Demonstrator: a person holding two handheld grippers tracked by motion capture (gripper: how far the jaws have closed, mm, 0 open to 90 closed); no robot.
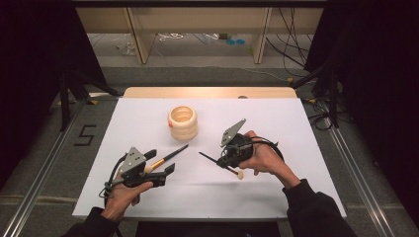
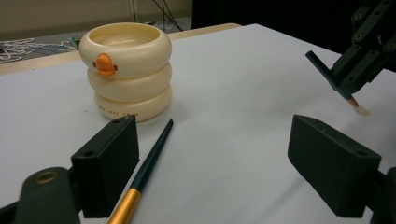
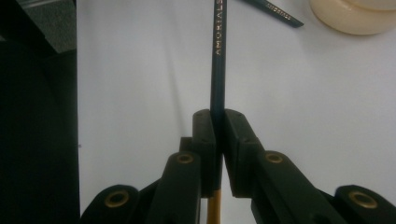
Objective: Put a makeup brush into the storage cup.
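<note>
My right claw [image 1: 223,159] pinched one brush [image 3: 218,70], lifted at 4 o'clock from cup [image 1: 183,122]. Left claw [image 1: 160,163] spread around second brush [image 1: 165,158], flat on table. Cup looked empty; both left to insert.

A white table sheet [image 1: 276,187], a floor marking "5" [image 1: 85,134], and wooden legs [image 1: 140,34] behind.
</note>
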